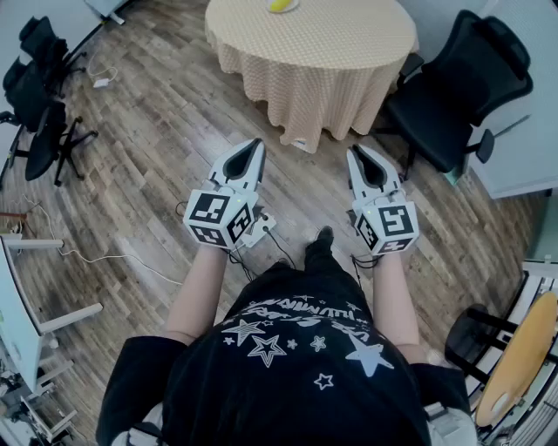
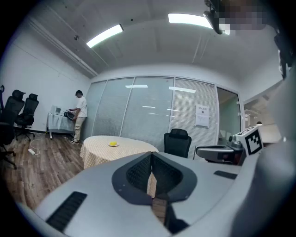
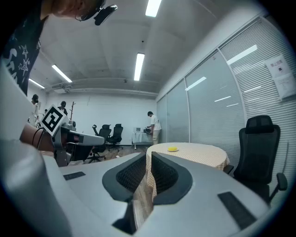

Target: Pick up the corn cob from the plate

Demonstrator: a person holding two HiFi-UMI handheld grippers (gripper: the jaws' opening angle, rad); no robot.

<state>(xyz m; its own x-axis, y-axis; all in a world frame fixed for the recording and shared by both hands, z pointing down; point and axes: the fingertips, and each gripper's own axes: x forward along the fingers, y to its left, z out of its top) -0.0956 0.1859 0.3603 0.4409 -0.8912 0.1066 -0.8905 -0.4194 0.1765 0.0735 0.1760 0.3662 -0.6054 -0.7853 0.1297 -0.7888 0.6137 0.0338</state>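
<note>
Both claws closed and empty, well short of the corn cob on the far tabletop.

The left claw (image 1: 256, 144) and the right claw (image 1: 357, 151) are held out side by side, roughly level above the wooden floor (image 1: 157, 139), and both point toward the round tabletop (image 1: 331, 43) under a pale checked cloth (image 1: 288, 96). In each gripper view the jaws stand together with nothing between them, left (image 2: 151, 155) and right (image 3: 148, 155). The yellow corn cob (image 1: 280, 5) lies on a small plate (image 1: 295, 8) near the tabletop's far side, well apart from both claws. A black office chair (image 1: 462, 87) stands just beside the tabletop on the right. A person (image 2: 79, 115) stands at the far wall.
</note>
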